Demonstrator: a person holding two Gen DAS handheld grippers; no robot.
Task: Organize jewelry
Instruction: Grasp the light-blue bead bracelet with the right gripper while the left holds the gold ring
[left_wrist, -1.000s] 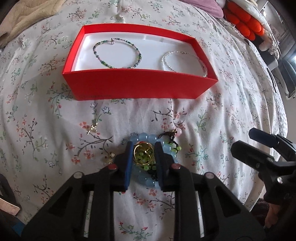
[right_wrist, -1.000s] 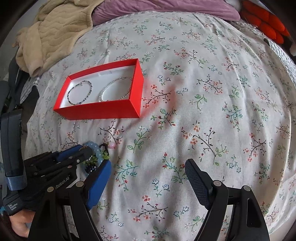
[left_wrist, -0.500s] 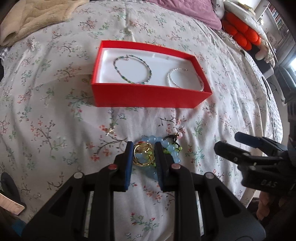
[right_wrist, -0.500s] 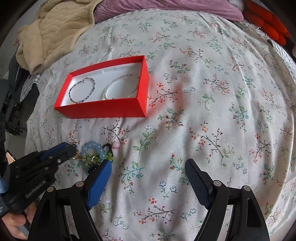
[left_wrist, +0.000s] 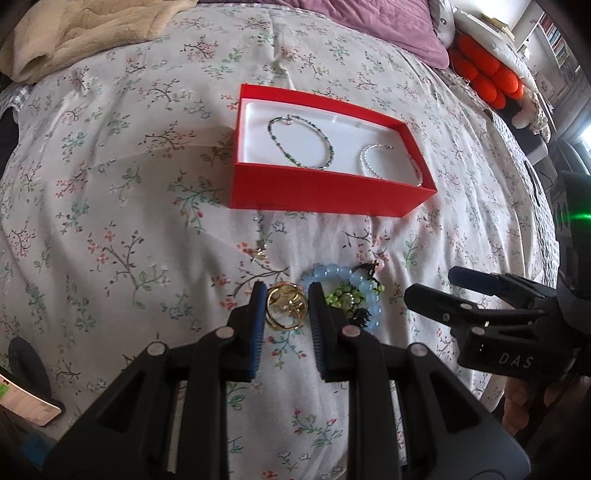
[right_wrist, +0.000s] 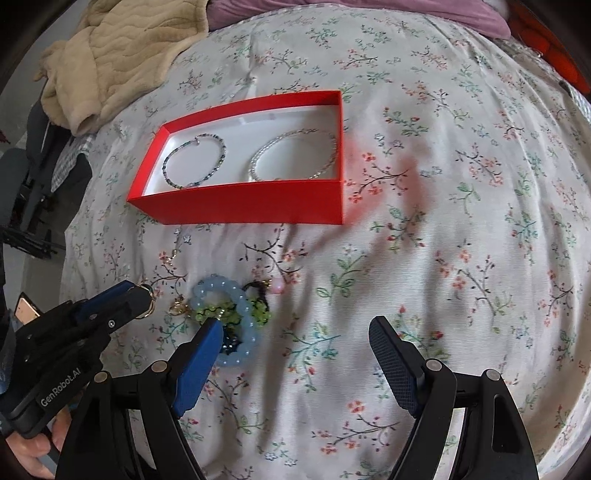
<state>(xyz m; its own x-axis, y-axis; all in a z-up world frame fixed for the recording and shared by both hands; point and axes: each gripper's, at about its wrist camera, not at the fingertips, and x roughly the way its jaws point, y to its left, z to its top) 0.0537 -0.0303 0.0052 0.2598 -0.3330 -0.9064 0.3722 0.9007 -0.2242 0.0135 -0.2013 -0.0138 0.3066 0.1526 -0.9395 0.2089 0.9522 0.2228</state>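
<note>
My left gripper (left_wrist: 286, 299) is shut on a gold ring (left_wrist: 286, 306) and holds it just above the floral bedspread; it also shows in the right wrist view (right_wrist: 142, 299). A pile of jewelry lies beside it: a light-blue bead bracelet (left_wrist: 364, 291), green beads (left_wrist: 341, 297) and a black piece. The same bracelet shows in the right wrist view (right_wrist: 236, 314). A red box (left_wrist: 332, 195) with a white lining holds a green-blue bead bracelet (left_wrist: 301, 142) and a silver bracelet (left_wrist: 391, 164). My right gripper (right_wrist: 295, 350) is open and empty, near the pile.
A small gold charm (left_wrist: 261, 253) lies on the bedspread between the box and the pile. A beige blanket (right_wrist: 122, 51) and a purple pillow (left_wrist: 369, 22) lie at the far edge. Orange cushions (left_wrist: 484, 74) sit at the far right.
My left gripper has lifted the gold ring out of the pile and pulled back and left, so the box looks farther. The right gripper stayed open and moved slightly closer to the pile.
</note>
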